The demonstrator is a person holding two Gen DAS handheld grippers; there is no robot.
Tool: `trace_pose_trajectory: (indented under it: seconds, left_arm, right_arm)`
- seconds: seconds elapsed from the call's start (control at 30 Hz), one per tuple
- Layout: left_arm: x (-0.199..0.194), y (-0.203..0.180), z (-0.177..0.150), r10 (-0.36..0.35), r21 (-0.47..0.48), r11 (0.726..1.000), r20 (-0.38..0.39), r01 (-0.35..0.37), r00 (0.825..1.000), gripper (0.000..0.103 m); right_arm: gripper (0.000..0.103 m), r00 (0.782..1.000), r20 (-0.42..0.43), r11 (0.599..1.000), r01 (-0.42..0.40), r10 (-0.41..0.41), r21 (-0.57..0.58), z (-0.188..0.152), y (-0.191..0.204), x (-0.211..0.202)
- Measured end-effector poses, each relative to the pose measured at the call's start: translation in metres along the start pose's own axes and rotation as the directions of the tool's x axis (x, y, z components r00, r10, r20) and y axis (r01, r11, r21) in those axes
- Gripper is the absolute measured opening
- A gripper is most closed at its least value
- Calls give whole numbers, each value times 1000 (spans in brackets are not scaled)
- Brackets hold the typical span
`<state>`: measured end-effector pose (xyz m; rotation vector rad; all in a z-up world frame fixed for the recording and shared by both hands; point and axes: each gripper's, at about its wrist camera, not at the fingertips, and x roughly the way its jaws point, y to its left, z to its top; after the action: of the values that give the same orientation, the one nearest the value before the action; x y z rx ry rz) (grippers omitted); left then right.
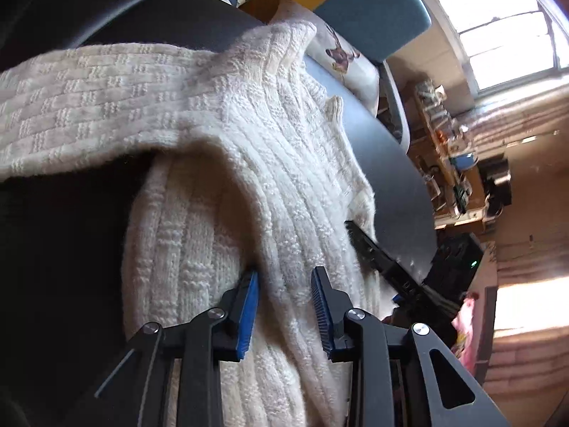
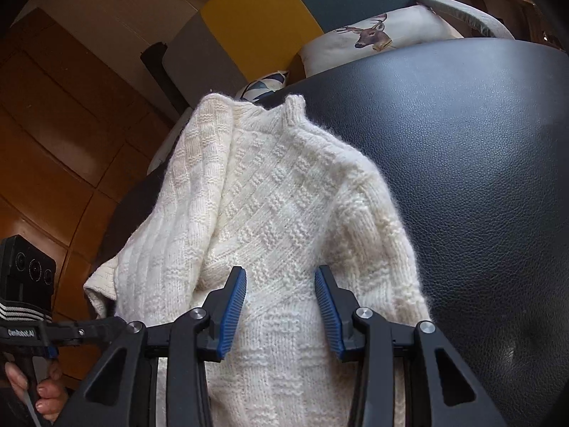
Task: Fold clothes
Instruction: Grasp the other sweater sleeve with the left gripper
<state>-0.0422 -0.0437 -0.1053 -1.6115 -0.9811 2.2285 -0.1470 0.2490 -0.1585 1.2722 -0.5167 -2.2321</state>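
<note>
Two hand-held grippers, left (image 1: pixel 284 281) and right (image 2: pixel 281 277), gaped over the sweater (image 2: pixel 284 195), likely poised to pinch folds.

left gripper (image 1: pixel 284 281): jaws parted | right gripper (image 2: pixel 281 281): jaws parted

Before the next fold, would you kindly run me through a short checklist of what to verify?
1. Left gripper open around sweater fabric: ok.
2. Right gripper open over the knit: ok.
3. Sweater lying flat: not ok, bunched and draped.
4. Collar in sight: ok.
5. Sweater wholly on the black surface: not ok, one side hangs past its edge.
6. Sleeves located: cannot tell.
</note>
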Motion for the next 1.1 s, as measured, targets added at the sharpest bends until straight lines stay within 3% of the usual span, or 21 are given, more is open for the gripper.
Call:
trace_pose_trajectory:
  seconds: [0.13, 0.17, 0.23, 0.37, 0.47, 0.57, 0.67, 0.73, 0.83, 0.93, 1.0, 1.1]
  left_arm:
    - [12, -4, 8, 26, 21, 999, -13, -26, 1000, 36]
    - [16, -9, 8, 27, 38, 999, -5, -27, 1000, 32]
    - [17, -15, 8, 29, 71, 997, 17, -30, 999, 7]
    - [-12, -13, 12, 30, 122, 992, 105, -43, 994, 6]
    - [-40, 11, 25, 72, 124, 988, 154, -91, 985, 5]
    - [-44, 38, 39, 112, 141, 982, 116, -128, 987, 7]
    - [-54, 74, 43, 99, 42, 994, 74, -103, 992, 14]
    - [-75, 93, 38, 91, 9, 996, 112, -92, 990, 14]
    - [-96, 115, 24, 15, -31, 999, 99, -12, 995, 15]
    - [-94, 112, 6, -87, -46, 995, 65, 90, 994, 28]
    - [-86, 101, -7, -149, -39, 988, 35, 151, 988, 29]
    - [-65, 78, -20, -187, -8, 982, -30, 187, 982, 31]
  right_arm:
    - [42, 1000, 4, 1000, 8, -8, -8, 0, 2, 0]
    - [42, 1000, 7, 1000, 10, -10, -11, -1, 2, 0]
    - [42, 1000, 13, 1000, 16, -15, -17, -2, 3, 0]
    - [42, 999, 4, 999, 35, -35, -34, -2, 7, 1]
    - [41, 995, -22, 992, 97, -99, -83, 0, 16, 4]
    - [42, 977, -36, 960, 198, -209, -196, 0, 34, 12]
    - [42, 955, -19, 919, 279, -296, -279, -4, 46, 19]
    - [42, 942, -17, 898, 313, -335, -308, -4, 52, 22]
    - [42, 920, -51, 886, 359, -390, -295, 2, 58, 23]
    - [42, 933, -43, 903, 334, -358, -270, 1, 71, 12]
    - [42, 941, -26, 909, 319, -338, -268, -6, 83, 4]
    - [42, 941, -14, 906, 320, -337, -277, -18, 93, -2]
